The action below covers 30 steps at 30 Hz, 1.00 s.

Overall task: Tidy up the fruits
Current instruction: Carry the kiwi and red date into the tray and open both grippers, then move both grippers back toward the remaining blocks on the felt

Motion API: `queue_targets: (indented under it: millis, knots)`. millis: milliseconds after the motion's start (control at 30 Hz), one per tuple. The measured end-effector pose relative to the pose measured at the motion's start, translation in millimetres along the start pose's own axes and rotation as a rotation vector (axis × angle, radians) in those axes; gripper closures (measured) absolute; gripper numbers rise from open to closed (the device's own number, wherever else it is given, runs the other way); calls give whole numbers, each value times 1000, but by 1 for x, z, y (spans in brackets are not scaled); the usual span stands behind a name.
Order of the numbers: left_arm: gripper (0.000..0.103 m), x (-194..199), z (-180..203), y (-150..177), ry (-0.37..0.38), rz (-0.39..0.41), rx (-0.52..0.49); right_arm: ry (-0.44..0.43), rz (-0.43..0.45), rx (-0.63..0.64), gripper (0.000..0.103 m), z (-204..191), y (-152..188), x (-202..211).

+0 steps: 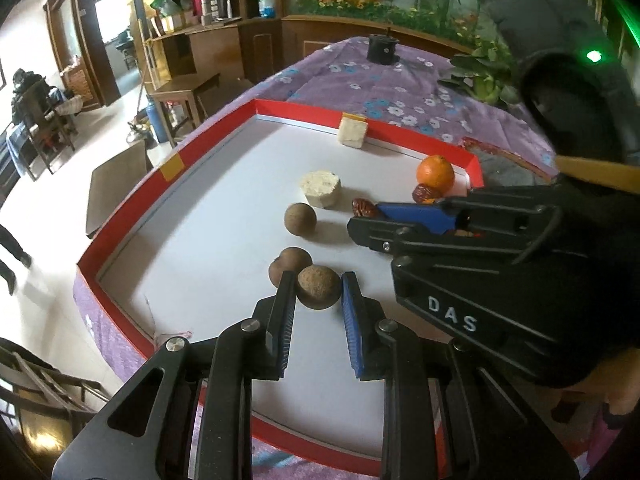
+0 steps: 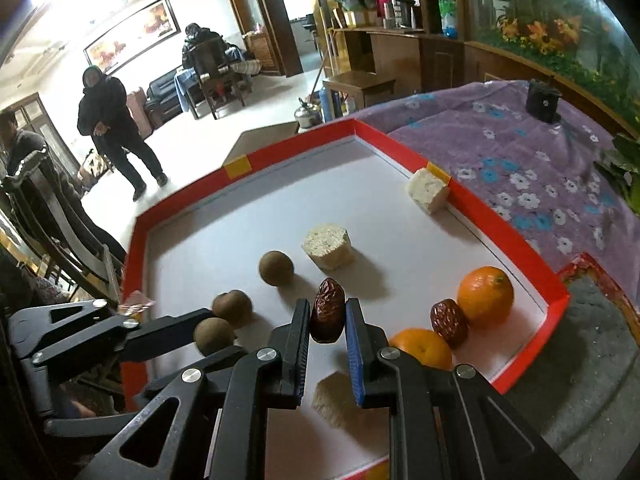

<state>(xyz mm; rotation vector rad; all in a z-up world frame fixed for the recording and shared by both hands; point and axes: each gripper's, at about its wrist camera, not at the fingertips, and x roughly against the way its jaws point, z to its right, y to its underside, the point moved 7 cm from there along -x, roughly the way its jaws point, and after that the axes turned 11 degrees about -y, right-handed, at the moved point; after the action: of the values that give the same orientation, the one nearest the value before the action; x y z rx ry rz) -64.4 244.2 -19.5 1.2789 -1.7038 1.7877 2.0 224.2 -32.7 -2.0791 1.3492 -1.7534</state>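
Left gripper (image 1: 318, 294) reaches in low over the red tray's (image 1: 168, 168) near edge, fingers pinching a brown round fruit (image 1: 319, 287). Right gripper (image 2: 327, 322) comes in from the tray's right side, clamped on a red date (image 2: 328, 314) mid-tray. Its body reads "DAS" (image 1: 452, 314).

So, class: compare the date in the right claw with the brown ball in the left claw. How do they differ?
The date is dark red, wrinkled and oblong, standing on end between the right claw fingers. The ball is tan, rough and round, sitting between the left claw fingers. Both are small and lie over the white tray.
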Motion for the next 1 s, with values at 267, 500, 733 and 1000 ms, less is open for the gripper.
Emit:
queue_targets:
  millis: [267, 500, 733, 1000]
  knots:
    - [45, -4, -6, 1, -16, -7, 37, -23, 32, -41, 74, 5, 3, 8]
    - [45, 13, -6, -6, -53, 46, 49, -10, 132, -55, 73, 1, 12, 53]
    - [45, 36, 24, -19, -43, 114, 43, 53, 255, -101, 67, 17, 37, 123]
    - [45, 55, 87, -33, 42, 145, 3, 193, 298, -161, 65, 53, 78, 183]
